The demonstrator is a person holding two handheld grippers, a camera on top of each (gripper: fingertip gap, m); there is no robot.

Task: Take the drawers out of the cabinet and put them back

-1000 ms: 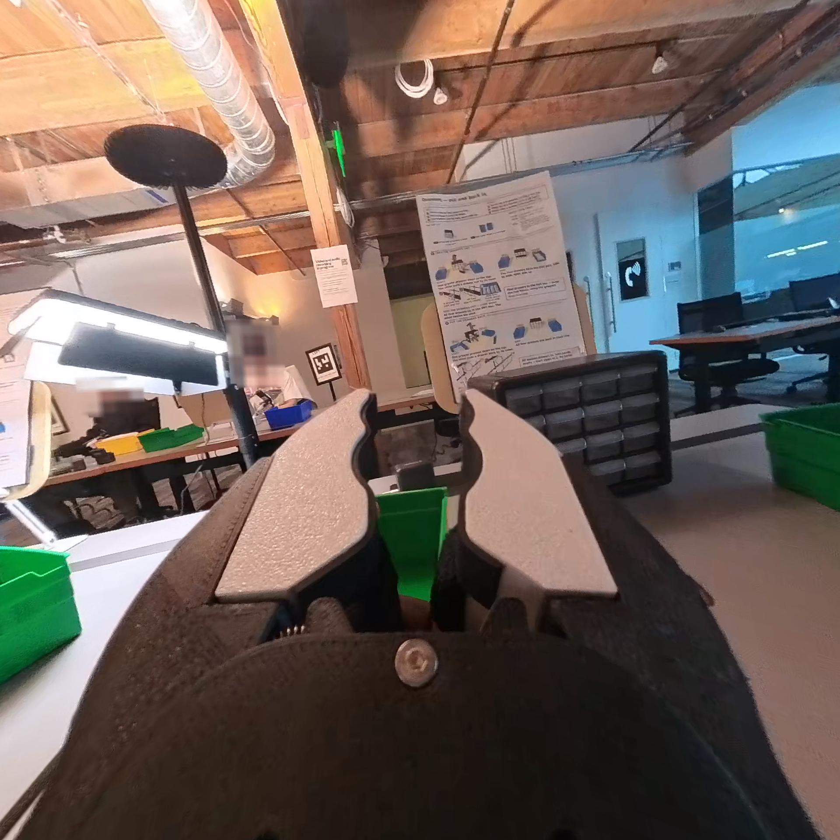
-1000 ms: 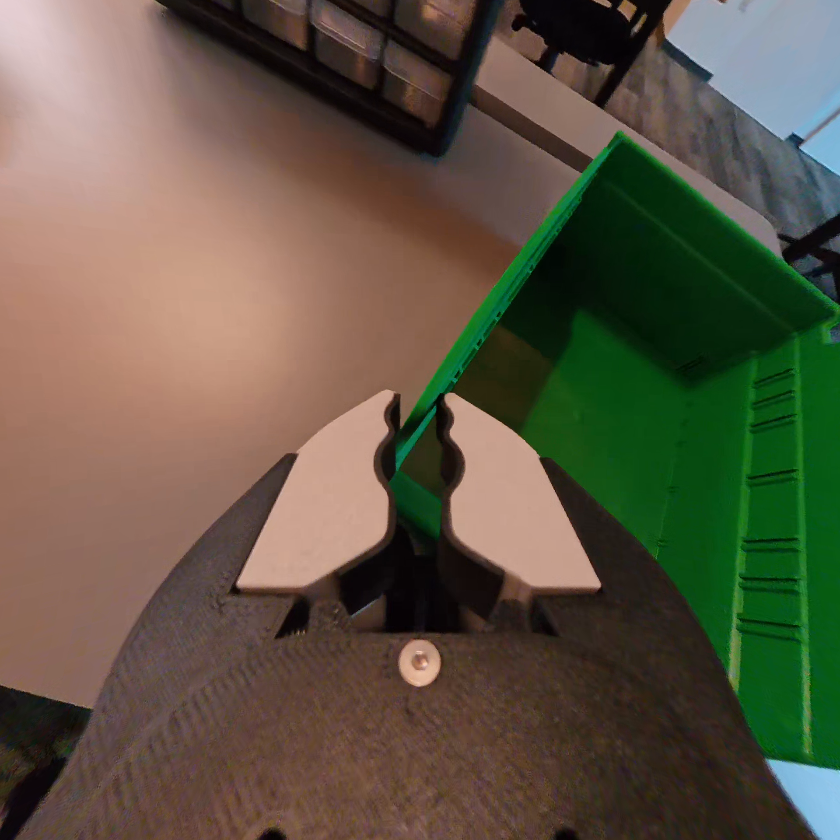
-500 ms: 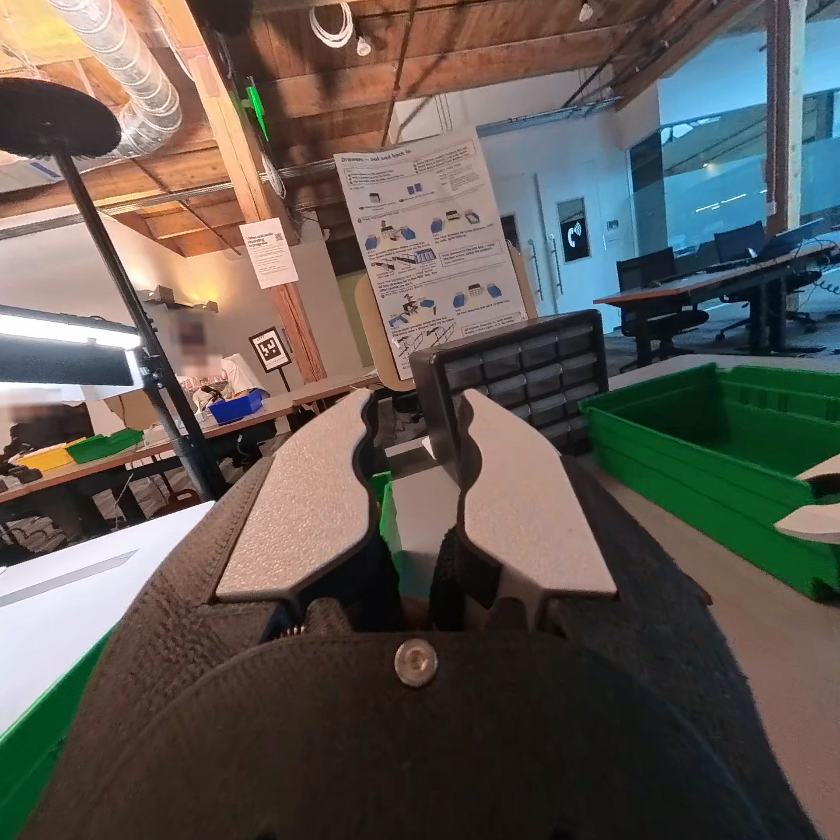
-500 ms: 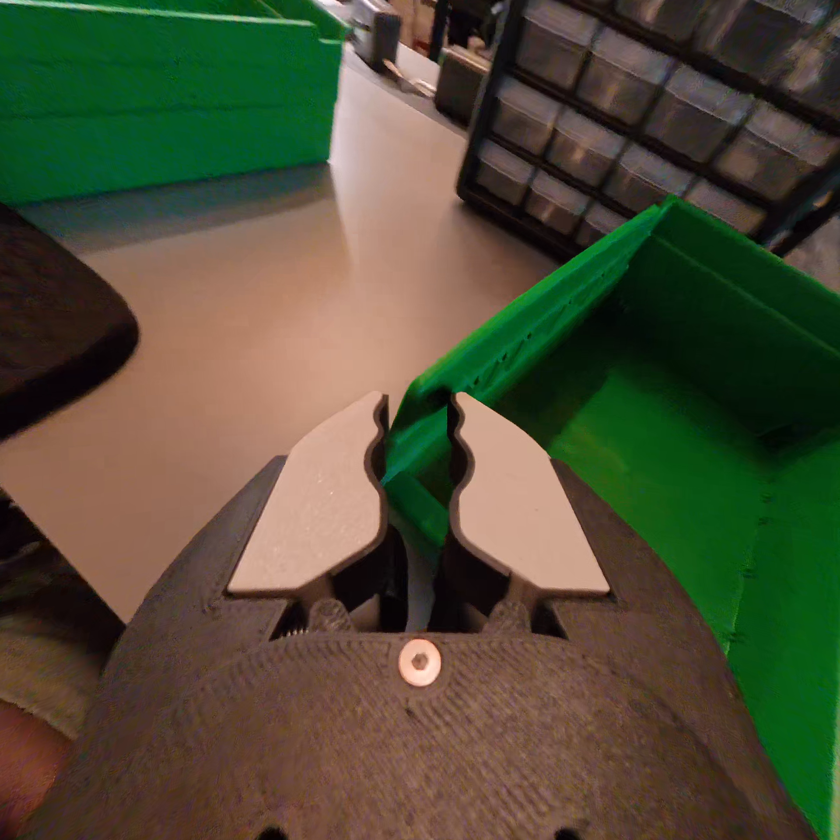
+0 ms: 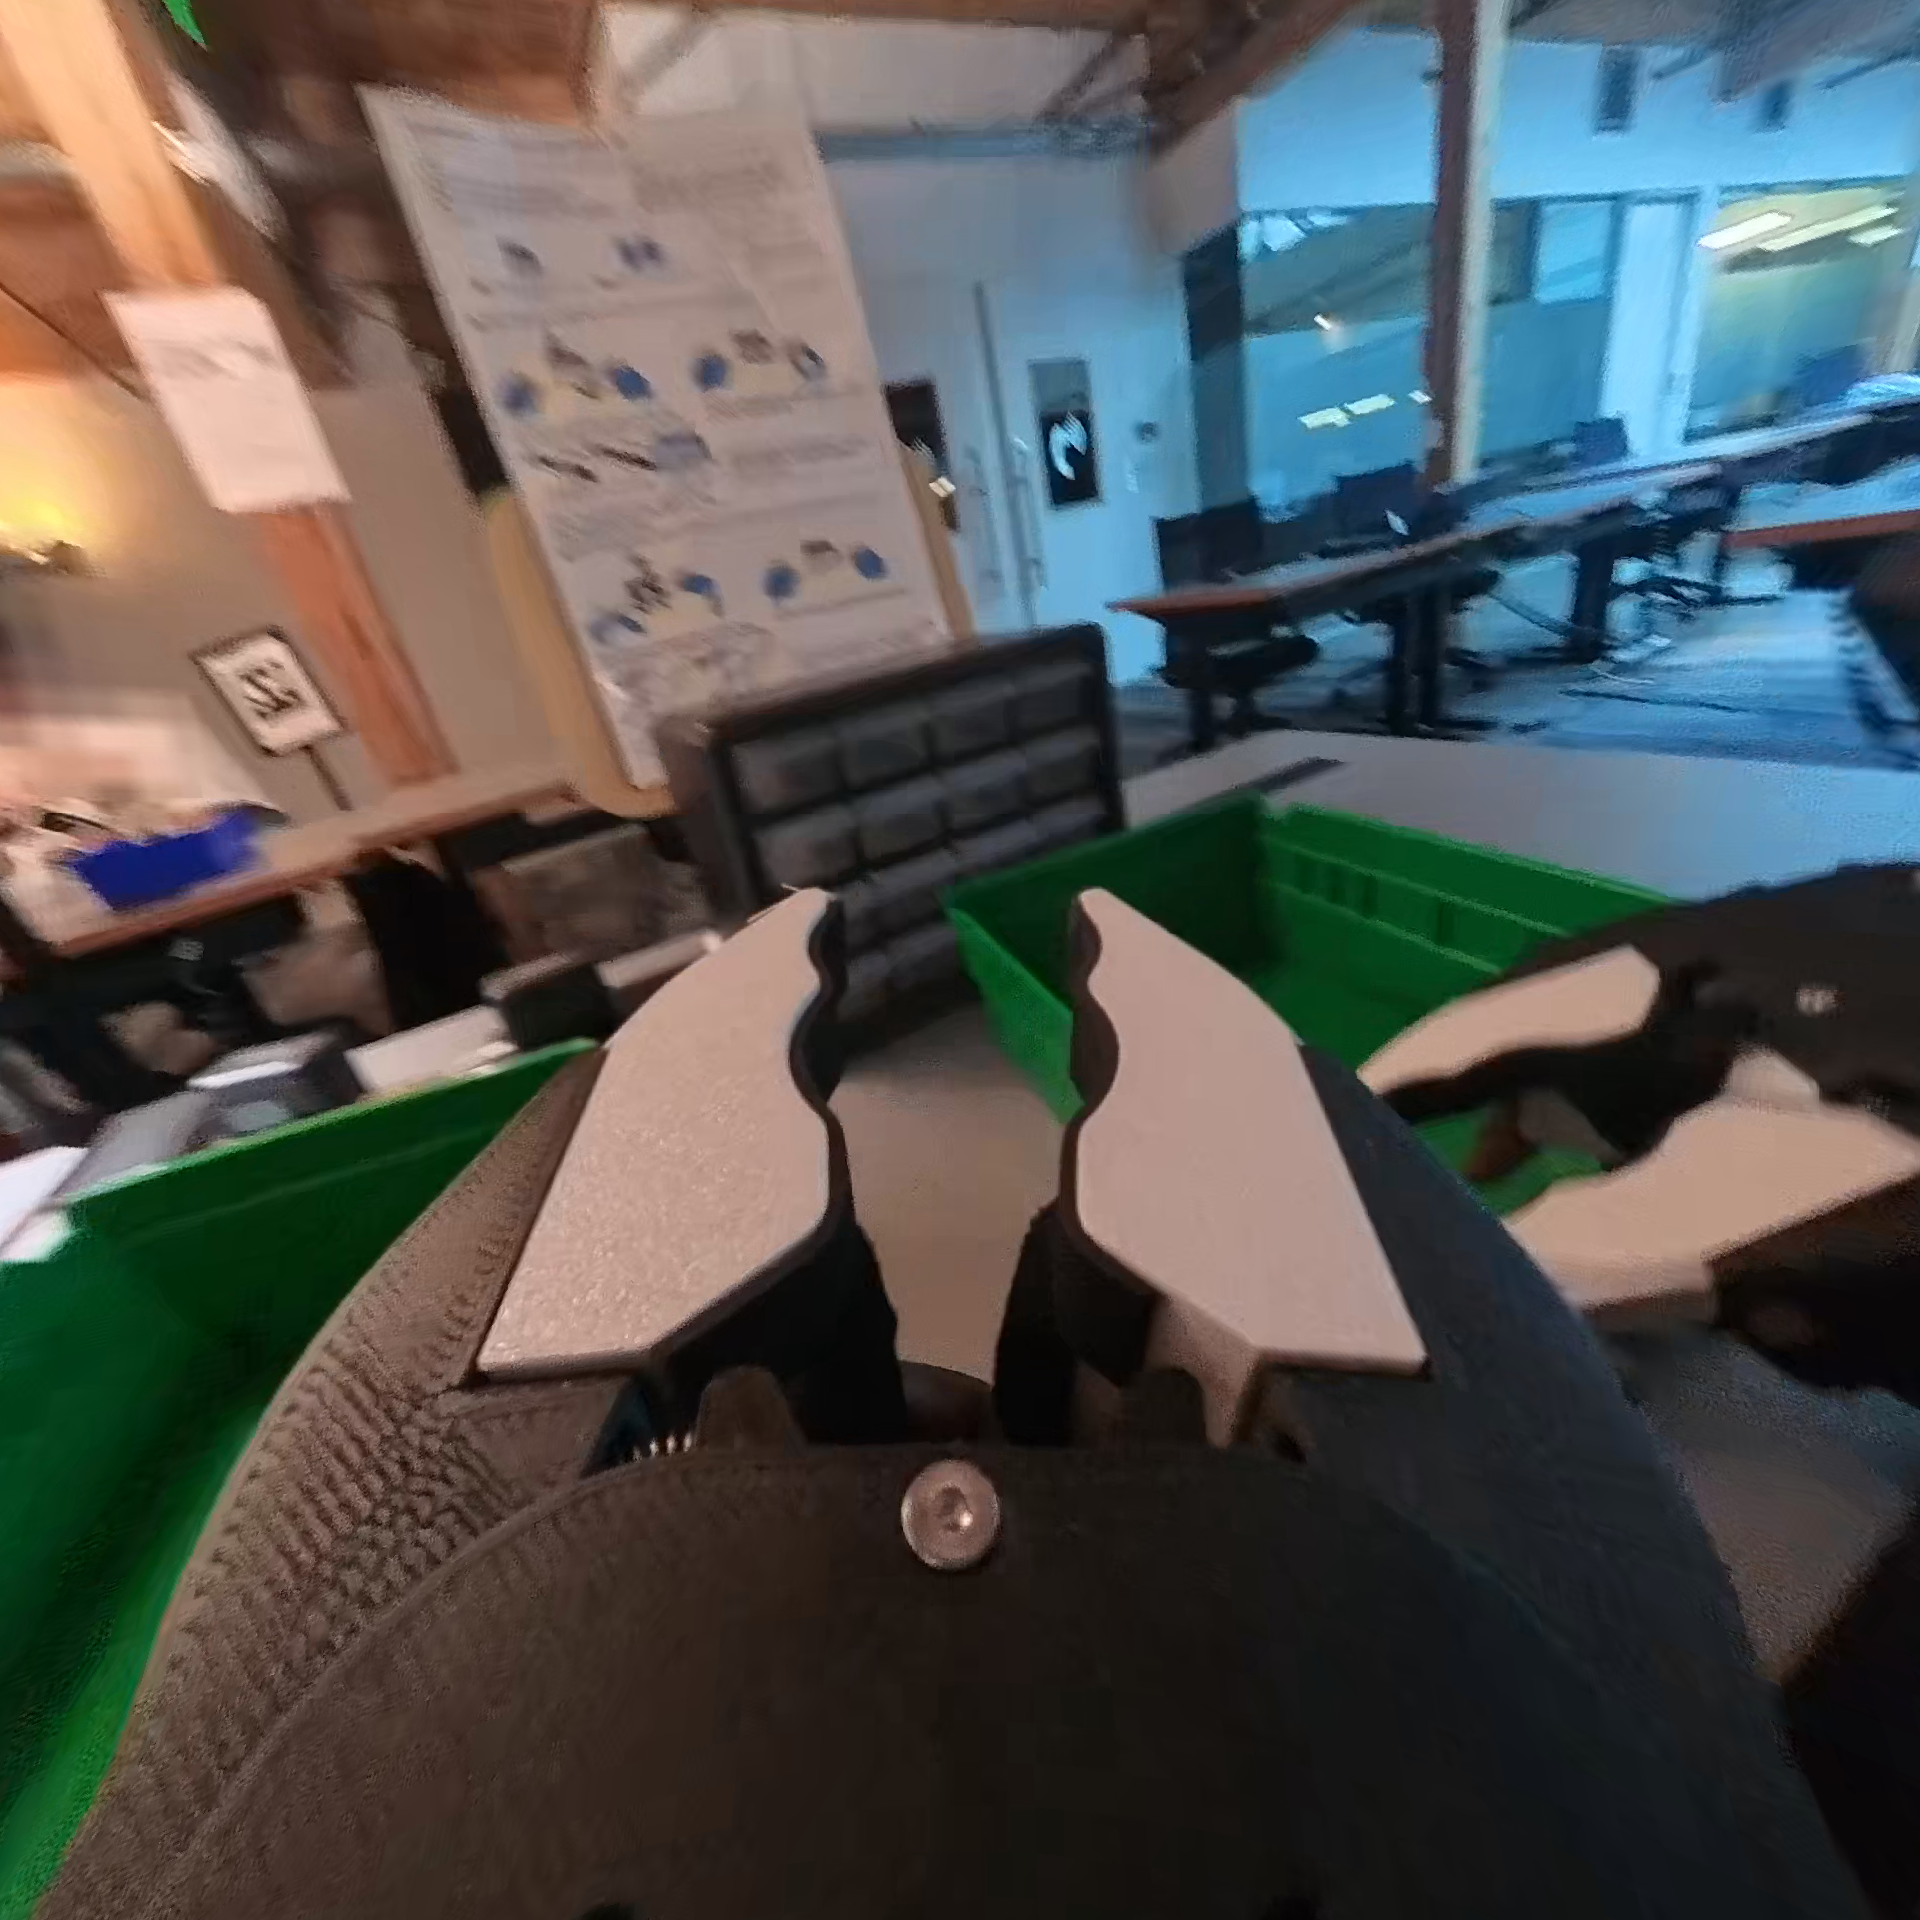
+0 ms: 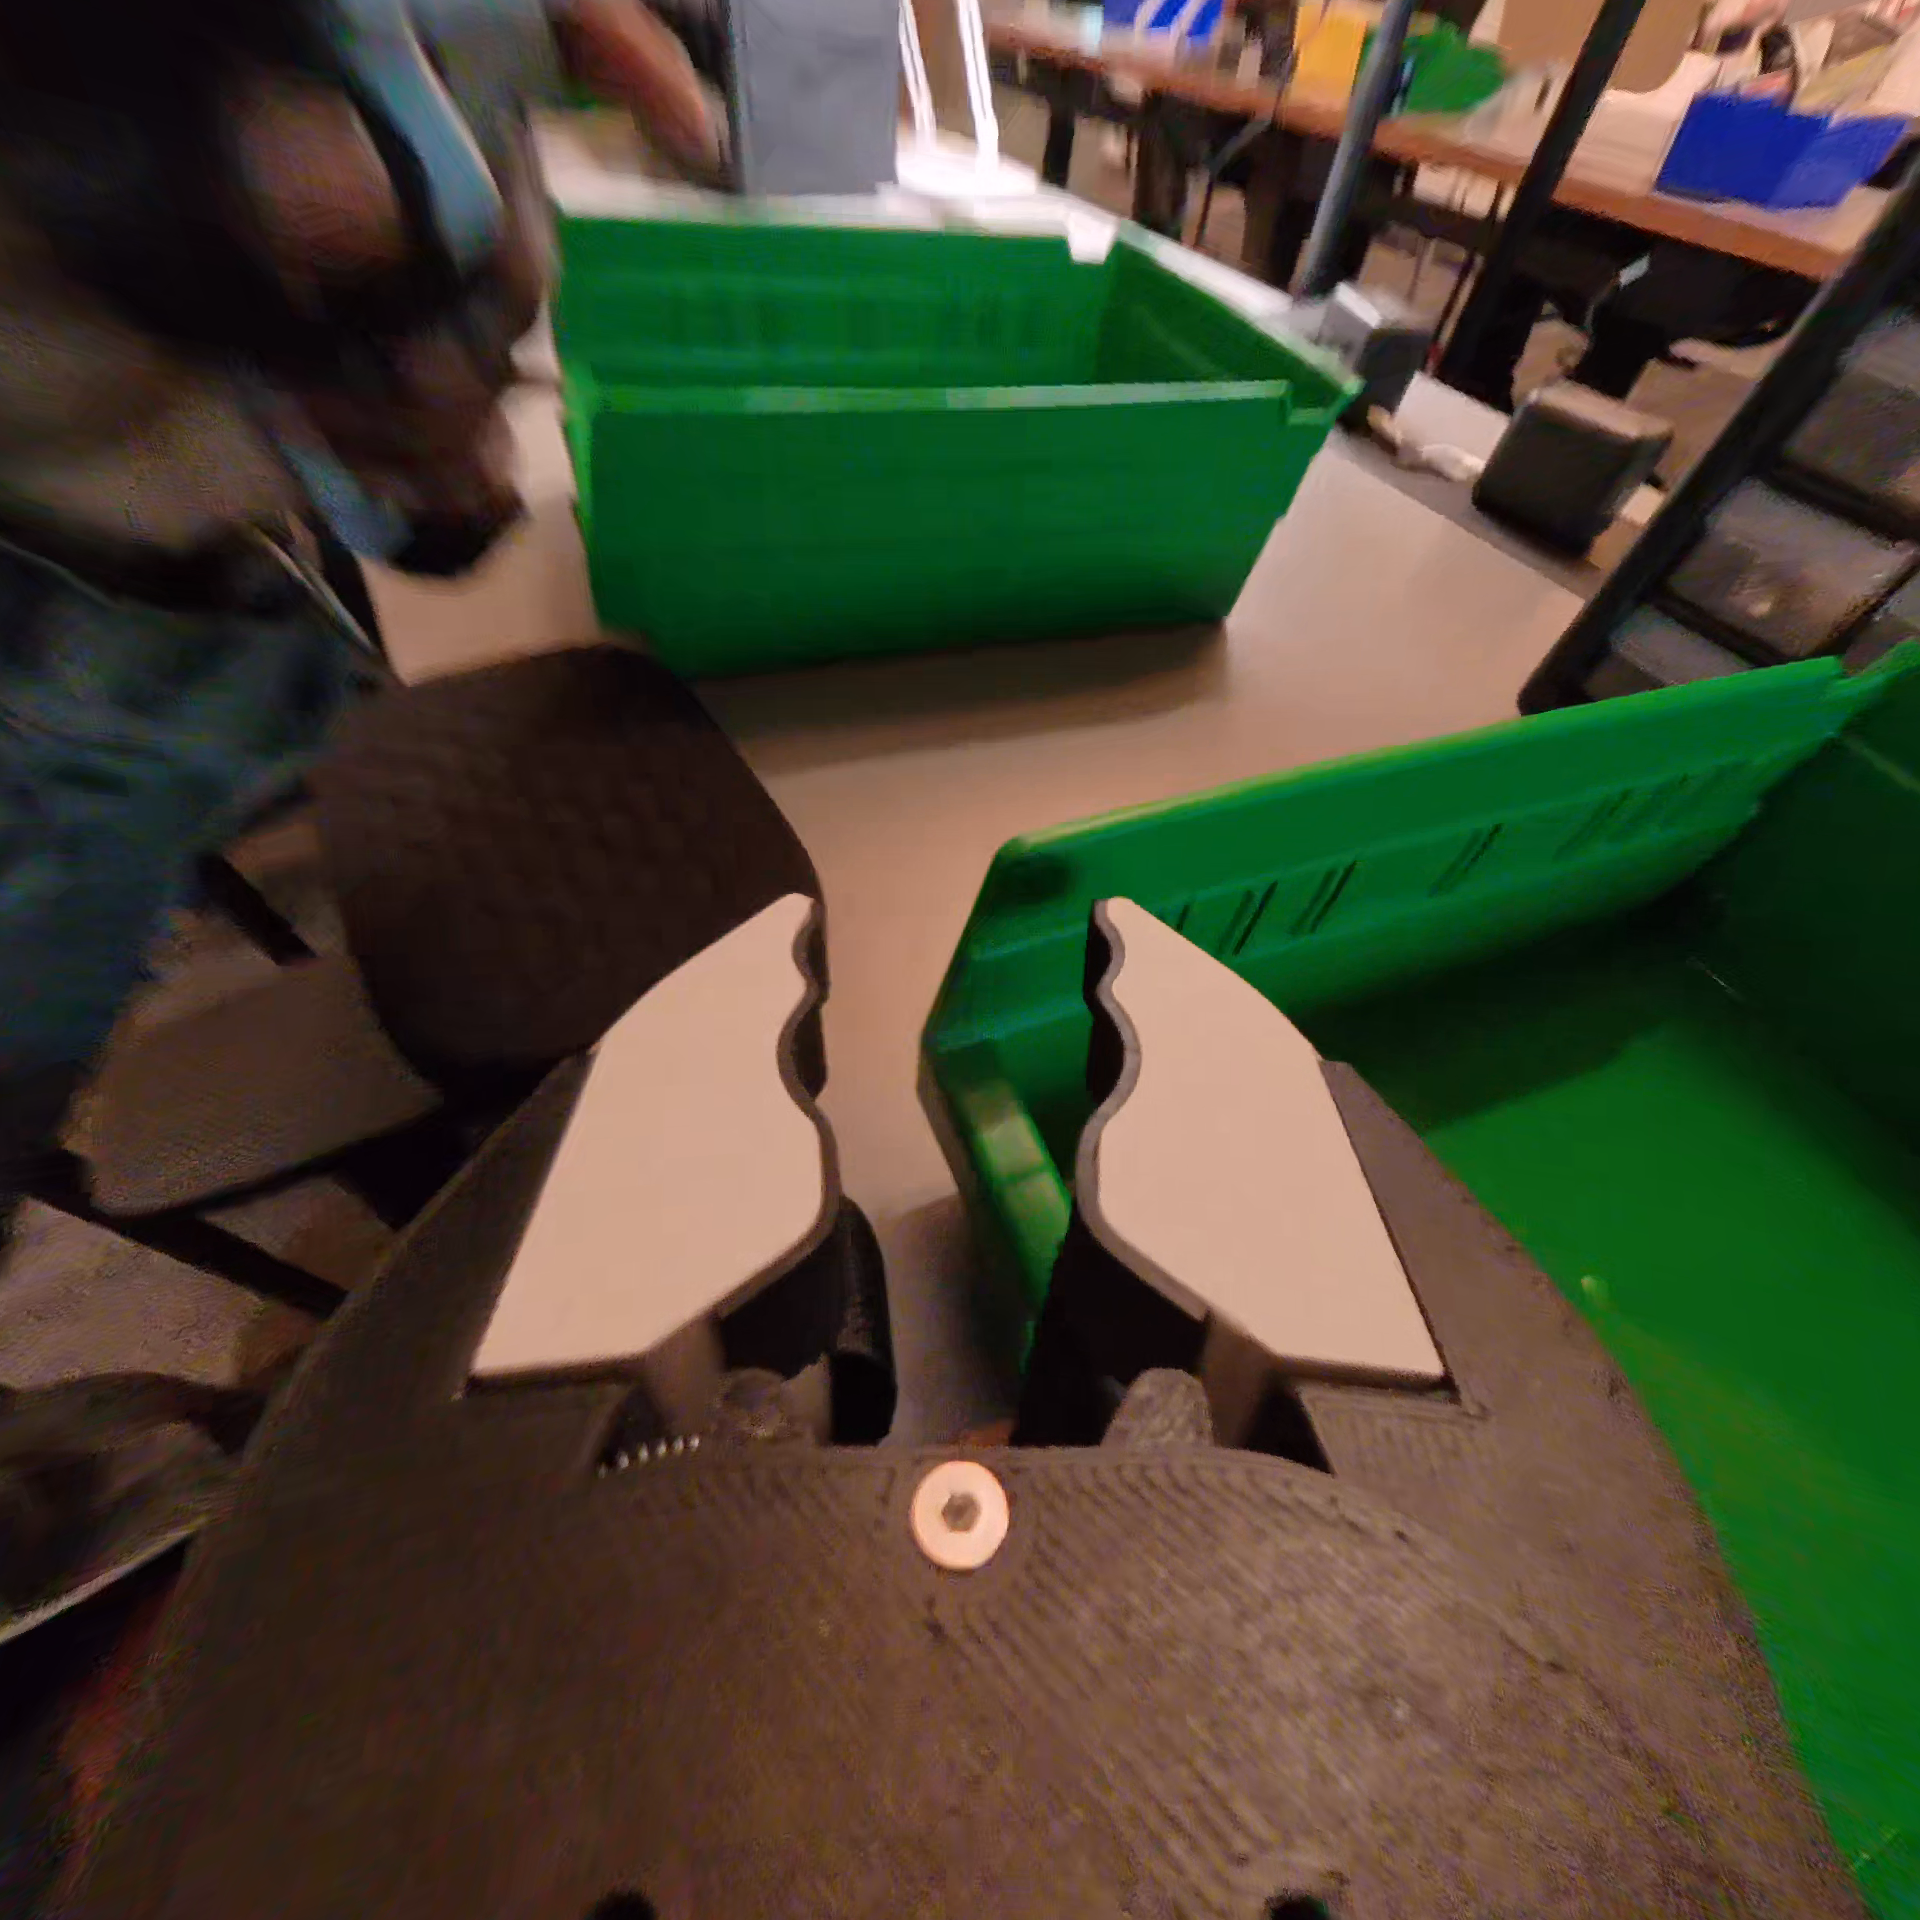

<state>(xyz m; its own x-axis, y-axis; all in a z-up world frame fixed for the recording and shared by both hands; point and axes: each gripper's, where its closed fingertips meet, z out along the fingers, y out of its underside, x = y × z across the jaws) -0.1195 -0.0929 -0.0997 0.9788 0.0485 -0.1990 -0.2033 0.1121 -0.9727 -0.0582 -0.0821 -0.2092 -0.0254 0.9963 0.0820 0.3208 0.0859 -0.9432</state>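
The black drawer cabinet [image 5: 914, 790] stands at the back of the grey table [image 6: 1039, 707], its small clear drawers all in; its edge also shows in the right wrist view [image 6: 1818, 499]. My left gripper [image 5: 951, 914] is open and empty, with bare table between its fingers. My right gripper [image 6: 956, 925] is open. The corner wall of a green bin [image 6: 1455, 883] stands in its gap next to the right finger, unclamped. The right gripper also shows in the left wrist view [image 5: 1455, 1143], at that green bin [image 5: 1299, 914].
A second green bin [image 6: 914, 499] rests on the table's left side and also shows in the left wrist view [image 5: 208, 1247]. The left gripper's black body [image 6: 520, 831] is close to my right one. A small black box [image 6: 1569, 478] and a poster board [image 5: 665, 416] are behind.
Both grippers have opened and let go of the green bin walls they held. The two bins now rest on the table, and both views have swung round.
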